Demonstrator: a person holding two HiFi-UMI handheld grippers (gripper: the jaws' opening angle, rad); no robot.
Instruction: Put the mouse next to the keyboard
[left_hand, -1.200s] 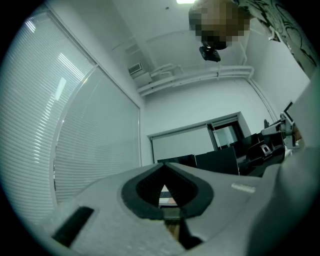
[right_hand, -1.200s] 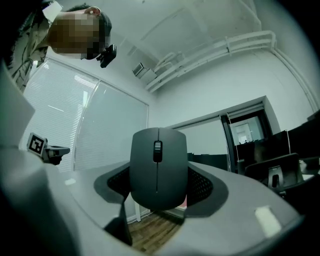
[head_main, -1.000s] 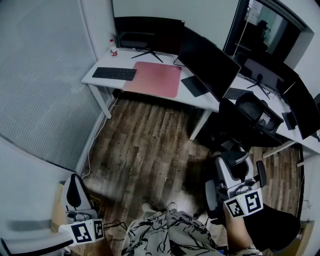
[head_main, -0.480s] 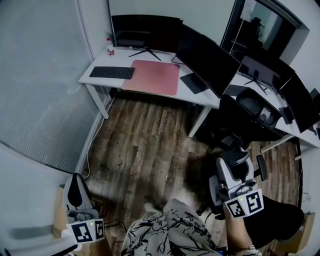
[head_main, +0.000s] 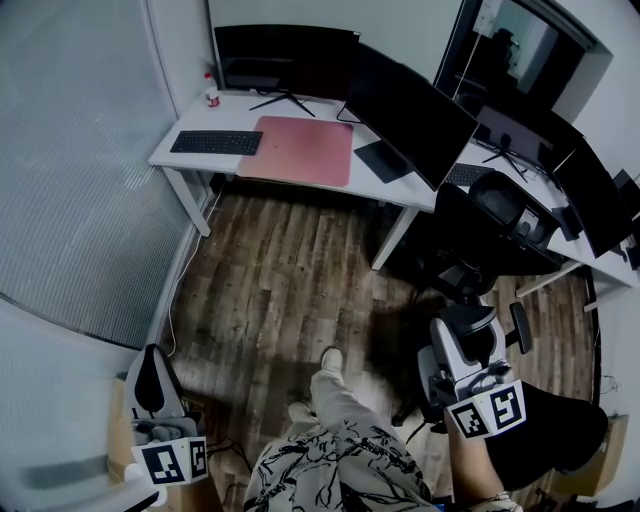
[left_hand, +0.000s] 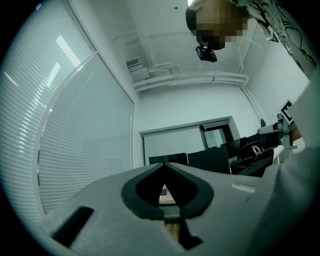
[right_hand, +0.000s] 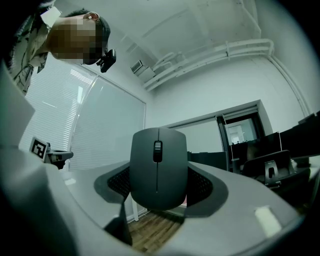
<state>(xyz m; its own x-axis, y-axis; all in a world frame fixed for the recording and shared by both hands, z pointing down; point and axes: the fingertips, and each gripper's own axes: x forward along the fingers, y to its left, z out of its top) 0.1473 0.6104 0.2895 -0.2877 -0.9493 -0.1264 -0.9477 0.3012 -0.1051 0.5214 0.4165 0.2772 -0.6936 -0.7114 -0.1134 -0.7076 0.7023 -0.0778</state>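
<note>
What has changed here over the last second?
The person's light shoe has stepped forward over the wooden floor; nothing was grasped or released. The right hand-held gripper still holds the dark grey computer mouse; the black keyboard remains on the white desk.

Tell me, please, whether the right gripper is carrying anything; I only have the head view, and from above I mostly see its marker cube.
Observer: Yes. The right gripper view shows the right gripper closed on a dark grey mouse, one jaw against each side, with the mouse's top facing the camera.
Operator: Thank you. Is the left gripper holding anything as well?
Observer: No. In the left gripper view the left gripper has its jaws closed tip to tip, and nothing is between them.
</note>
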